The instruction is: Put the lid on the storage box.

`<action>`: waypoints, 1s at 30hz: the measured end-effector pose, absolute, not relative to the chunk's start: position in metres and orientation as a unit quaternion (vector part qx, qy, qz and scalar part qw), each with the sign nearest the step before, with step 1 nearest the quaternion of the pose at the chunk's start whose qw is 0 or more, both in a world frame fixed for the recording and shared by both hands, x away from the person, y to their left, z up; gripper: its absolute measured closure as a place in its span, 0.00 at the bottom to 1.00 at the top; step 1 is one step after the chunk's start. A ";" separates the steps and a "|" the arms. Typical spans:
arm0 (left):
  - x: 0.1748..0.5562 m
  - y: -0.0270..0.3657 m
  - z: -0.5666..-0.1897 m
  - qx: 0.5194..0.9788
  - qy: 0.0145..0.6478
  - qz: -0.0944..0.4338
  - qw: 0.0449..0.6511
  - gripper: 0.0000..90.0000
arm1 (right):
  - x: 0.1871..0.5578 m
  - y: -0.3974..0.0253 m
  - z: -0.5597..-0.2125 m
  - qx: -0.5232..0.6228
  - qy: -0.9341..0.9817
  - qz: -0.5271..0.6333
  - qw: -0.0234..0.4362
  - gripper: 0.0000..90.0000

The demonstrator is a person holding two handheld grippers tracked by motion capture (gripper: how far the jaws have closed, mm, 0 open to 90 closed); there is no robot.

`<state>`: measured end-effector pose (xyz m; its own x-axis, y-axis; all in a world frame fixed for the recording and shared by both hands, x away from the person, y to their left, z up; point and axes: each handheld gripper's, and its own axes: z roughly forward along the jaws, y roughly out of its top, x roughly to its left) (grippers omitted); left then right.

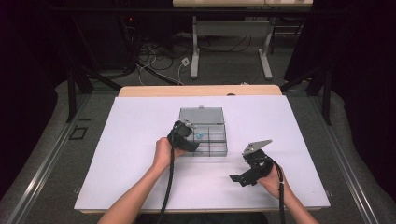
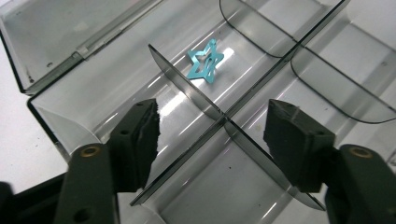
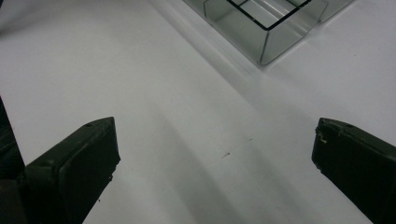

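left gripper over the open box, star in a far cell

in the high view the clear box (image 1: 204, 132) sits mid-bench on the white bench (image 1: 130, 154), its lid laid open toward the far edge. the left gripper (image 1: 186, 138) hangs over the box's near left part, held by the left hand (image 1: 163, 153). the right gripper (image 1: 243, 176) is well apart from the box, low over bare bench to the right and nearer the person, in the right hand (image 1: 273, 179).

the left gripper view gives what the high view only hints at as a blue speck: a small teal star (image 2: 205, 65) lying flat on the floor of one cell, just past a curved divider (image 2: 187, 86) and near the hinge side with the lid (image 2: 51, 32). the left gripper (image 2: 212, 135) has its jaws wide apart and empty, straddling the spot where the dividers cross, above the cells nearer the camera than the star.

the right gripper view shows the right gripper (image 3: 215, 154) with jaws spread wide, nothing between them but white bench, and one corner of the box (image 3: 266, 28) at the top of the frame.
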<state>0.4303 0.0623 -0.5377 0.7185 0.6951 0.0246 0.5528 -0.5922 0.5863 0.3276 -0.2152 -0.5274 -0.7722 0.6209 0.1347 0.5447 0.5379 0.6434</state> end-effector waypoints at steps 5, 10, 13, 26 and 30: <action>0.429 0.057 -0.541 0.885 0.352 0.121 0.280 0.53 | 0.330 -0.217 -0.526 0.336 0.868 0.359 0.066 0.01; 0.428 0.055 -0.540 0.886 0.351 0.132 0.272 0.57 | 0.334 -0.221 -0.524 0.342 0.867 0.356 0.074 0.01; 0.427 0.054 -0.540 0.884 0.353 0.133 0.277 0.60 | 0.337 -0.222 -0.522 0.343 0.863 0.361 0.080 0.01; 0.428 0.054 -0.540 0.889 0.346 0.130 0.272 0.59 | 0.361 -0.218 -0.518 0.350 0.854 0.371 0.099 0.01; 0.428 0.054 -0.540 0.889 0.346 0.130 0.272 0.59 | 0.370 -0.218 -0.517 0.354 0.854 0.367 0.106 0.01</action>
